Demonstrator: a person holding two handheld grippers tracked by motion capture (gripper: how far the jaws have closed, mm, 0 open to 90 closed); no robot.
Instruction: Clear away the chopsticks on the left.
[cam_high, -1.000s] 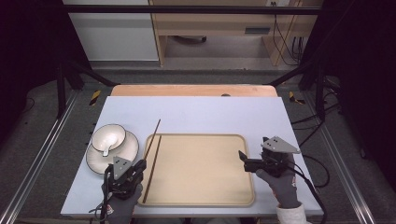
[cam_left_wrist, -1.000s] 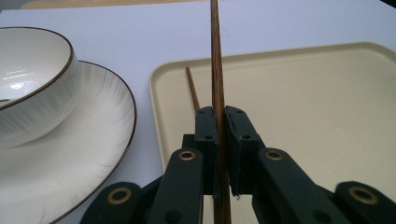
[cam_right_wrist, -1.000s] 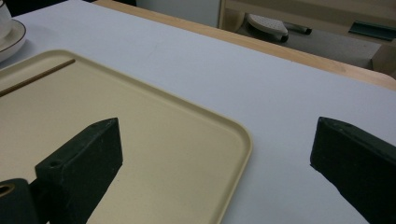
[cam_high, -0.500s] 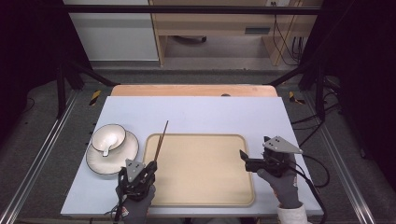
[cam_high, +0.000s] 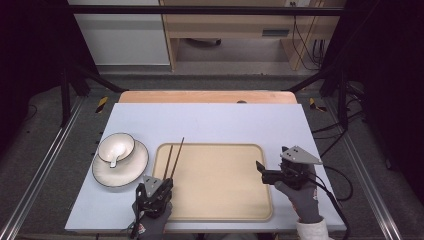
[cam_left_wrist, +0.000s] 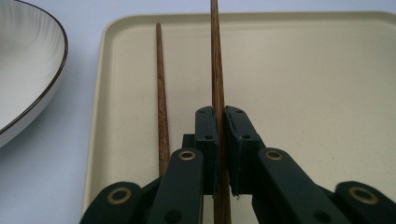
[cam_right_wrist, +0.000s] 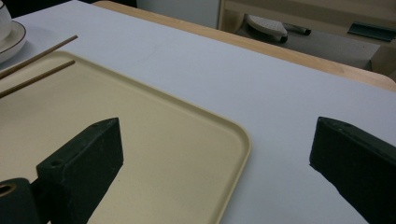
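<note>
The left gripper (cam_left_wrist: 219, 154) pinches one wooden chopstick (cam_left_wrist: 215, 70) between its jaws, which are pressed together on the thick end of the stick. This held chopstick points toward the far edge of the tray (cam_left_wrist: 303, 70) and its tip seems to reach past that edge. The second chopstick (cam_left_wrist: 161, 93) lies flat on the tray, close to the tray's left edge and just beside the held one, but not touching it. The plate (cam_high: 131, 170) with the small bowl (cam_high: 116, 147) stands on the tabletop (cam_high: 210, 120) near its left edge, next to the tray.

The likely step is to lay the held chopstick beside its pair. Several things can go wrong here. If the jaws open while the stick is tilted, it can roll, because it is round, and it can stop crooked or cross the other stick. If the gripper comes lower without care, its left jaw can push the lying chopstick against the tray's rim. The far tip can also rest on the rim and leave the stick slanted.

The right gripper (cam_right_wrist: 215, 154) hovers over the tray's right edge with its jaws spread wide and nothing between them, so it gives no help if the stick rolls.
</note>
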